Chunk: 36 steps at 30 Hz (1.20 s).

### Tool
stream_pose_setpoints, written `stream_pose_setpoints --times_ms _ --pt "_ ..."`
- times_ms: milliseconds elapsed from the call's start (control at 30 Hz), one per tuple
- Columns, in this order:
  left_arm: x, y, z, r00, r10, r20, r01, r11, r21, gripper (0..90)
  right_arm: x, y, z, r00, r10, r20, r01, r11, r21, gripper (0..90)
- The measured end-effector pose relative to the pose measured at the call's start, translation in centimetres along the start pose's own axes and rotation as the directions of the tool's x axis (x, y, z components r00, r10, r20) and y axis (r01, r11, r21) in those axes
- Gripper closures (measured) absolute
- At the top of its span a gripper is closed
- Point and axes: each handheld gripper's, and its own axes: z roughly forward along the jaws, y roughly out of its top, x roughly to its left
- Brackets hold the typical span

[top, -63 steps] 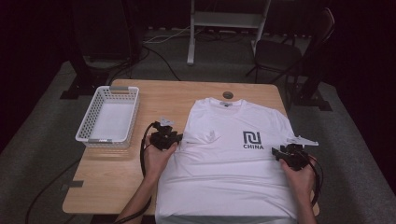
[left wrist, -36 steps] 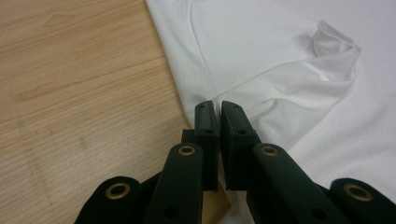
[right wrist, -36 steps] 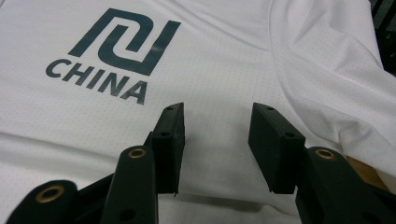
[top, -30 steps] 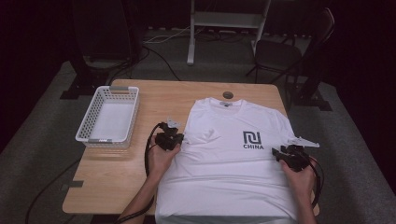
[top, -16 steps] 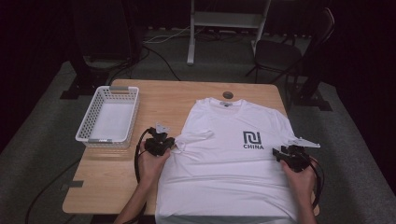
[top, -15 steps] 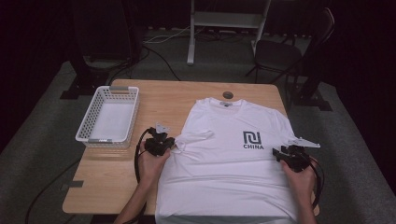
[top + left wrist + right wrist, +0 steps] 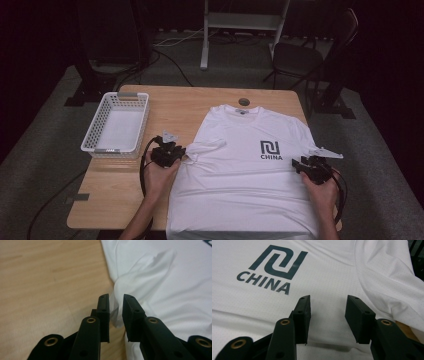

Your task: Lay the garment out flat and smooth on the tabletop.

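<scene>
A white T-shirt (image 7: 245, 175) is spread flat, front up, on the right half of the wooden table (image 7: 180, 105), its hem hanging over the near edge. Printed in dark ink on its chest are a square emblem and the word "CHINA" (image 7: 270, 150). The left gripper (image 7: 176, 154) is held at the bunched left sleeve (image 7: 120, 290); its jaws have just been opening, a fold of sleeve between them, the pads narrowly apart. The right gripper (image 7: 299, 165) is held over the shirt's right side, jaws wide and empty. A white basket (image 7: 95, 137) is seen at the table's left.
</scene>
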Motion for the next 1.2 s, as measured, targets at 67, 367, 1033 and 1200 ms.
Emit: stream_pose_setpoints --times_ms 67,367,1033,1200 --pt "-0.2 0.6 0.1 1.0000 0.007 0.000 -0.007 0.9999 -0.008 74.7 0.0 0.0 0.0 1.0000 0.000 -0.001 0.000 1.000 0.000 54.8" --pt "-1.5 3.2 1.7 0.9989 0.027 0.039 -0.026 0.9993 -0.026 70.3 0.0 0.0 0.0 1.0000 -0.002 0.000 0.002 1.000 -0.001 54.6" --pt "-2.4 6.1 7.0 0.9920 0.079 0.098 -0.083 0.9958 0.040 66.3 0.0 -0.1 -0.1 1.0000 0.002 -0.001 -0.002 1.000 -0.002 54.2" --pt "-2.4 6.2 7.9 0.9901 0.083 0.113 -0.089 0.9945 0.056 65.3 0.0 -0.1 -0.1 1.0000 0.003 -0.001 -0.003 1.000 -0.002 54.2"
